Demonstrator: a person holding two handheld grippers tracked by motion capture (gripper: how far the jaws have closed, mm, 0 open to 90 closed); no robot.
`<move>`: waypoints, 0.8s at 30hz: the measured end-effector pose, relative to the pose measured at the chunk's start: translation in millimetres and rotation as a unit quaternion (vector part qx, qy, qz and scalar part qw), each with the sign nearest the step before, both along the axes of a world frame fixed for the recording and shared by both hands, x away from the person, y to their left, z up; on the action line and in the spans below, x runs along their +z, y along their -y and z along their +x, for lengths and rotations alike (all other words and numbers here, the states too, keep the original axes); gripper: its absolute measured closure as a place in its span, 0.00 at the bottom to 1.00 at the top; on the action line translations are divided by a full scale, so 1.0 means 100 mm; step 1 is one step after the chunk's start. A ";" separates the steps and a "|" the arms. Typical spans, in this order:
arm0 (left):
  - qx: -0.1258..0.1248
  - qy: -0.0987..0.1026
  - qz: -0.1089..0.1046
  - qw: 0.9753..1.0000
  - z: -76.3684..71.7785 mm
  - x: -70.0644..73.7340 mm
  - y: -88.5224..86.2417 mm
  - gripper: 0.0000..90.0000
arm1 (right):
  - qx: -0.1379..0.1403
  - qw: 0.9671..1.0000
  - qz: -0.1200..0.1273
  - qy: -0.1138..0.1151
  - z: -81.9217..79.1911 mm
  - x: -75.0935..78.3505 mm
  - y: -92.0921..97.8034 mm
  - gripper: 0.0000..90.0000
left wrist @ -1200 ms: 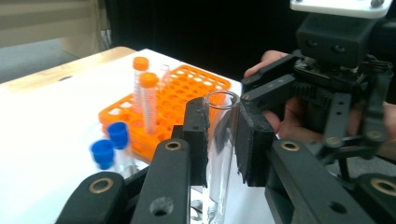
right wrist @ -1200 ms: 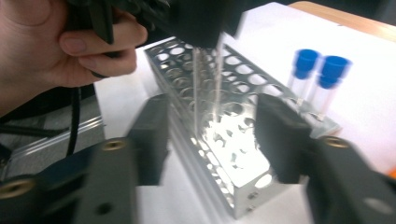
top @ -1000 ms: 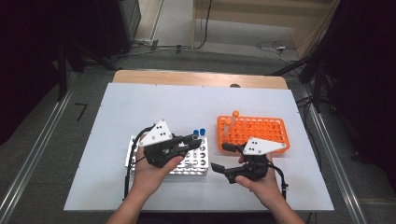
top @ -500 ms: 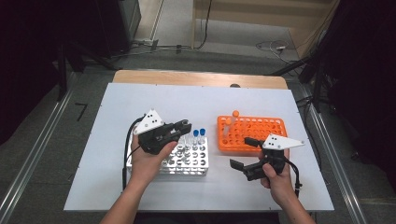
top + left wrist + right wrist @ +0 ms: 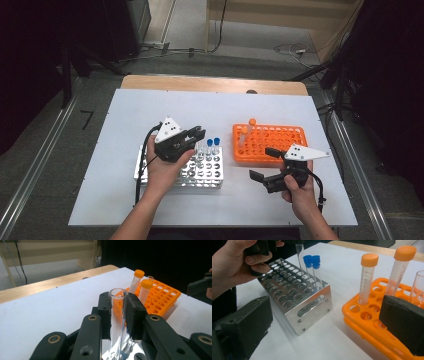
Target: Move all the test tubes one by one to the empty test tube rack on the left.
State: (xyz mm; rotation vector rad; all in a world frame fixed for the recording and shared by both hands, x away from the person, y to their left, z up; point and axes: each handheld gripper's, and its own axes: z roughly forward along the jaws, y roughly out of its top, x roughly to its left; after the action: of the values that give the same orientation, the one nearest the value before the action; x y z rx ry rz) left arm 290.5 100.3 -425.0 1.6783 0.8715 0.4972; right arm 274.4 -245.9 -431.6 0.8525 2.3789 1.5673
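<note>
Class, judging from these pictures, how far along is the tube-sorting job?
Done: two blue-capped tubes stand in the metal rack. In hand: the left gripper, shut on an uncapped clear glass tube, holds it over the rack. Left: two orange-capped tubes and a clear tube wait in the orange rack; the right gripper is open.

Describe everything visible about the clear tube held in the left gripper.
The clear tube is a transparent, uncapped test tube with an open round rim, glass or plastic by its look. It stands nearly upright, clamped between the left gripper's black jaws, with its lower end at the holes of the metal rack, beside two blue-capped tubes.
</note>
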 end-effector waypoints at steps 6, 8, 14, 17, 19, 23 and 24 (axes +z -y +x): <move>-0.004 -0.015 0.010 1.000 0.02 -0.04 0.04 0.85 | -0.004 1.000 0.000 0.000 0.01 0.00 0.01 0.00; -0.004 -0.018 0.018 1.000 0.01 -0.04 0.04 0.85 | -0.005 1.000 0.001 -0.001 0.01 0.00 0.02 0.00; -0.011 -0.033 0.039 0.999 -0.02 -0.08 0.07 0.85 | -0.010 1.000 -0.003 -0.003 0.04 -0.02 0.03 0.00; -0.009 -0.046 0.043 0.998 -0.03 -0.08 0.06 0.84 | -0.013 1.000 -0.003 -0.005 0.06 -0.03 0.02 0.00; -0.008 -0.054 0.045 0.997 -0.03 -0.09 0.05 0.84 | -0.014 1.000 -0.005 -0.003 0.08 -0.03 0.01 0.00; -0.010 -0.059 0.052 0.997 -0.05 -0.10 0.06 0.83 | -0.024 1.000 -0.004 -0.003 0.13 -0.04 0.04 0.00; -0.015 -0.061 0.055 0.997 -0.05 -0.11 0.06 0.83 | -0.029 1.000 -0.004 -0.006 0.14 -0.05 0.05 0.00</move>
State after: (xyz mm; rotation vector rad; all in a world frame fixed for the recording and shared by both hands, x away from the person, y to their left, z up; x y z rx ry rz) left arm 285.5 93.9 -435.6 1.8341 0.9207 0.4327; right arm 288.4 -250.6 -436.1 0.9224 2.3451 1.5338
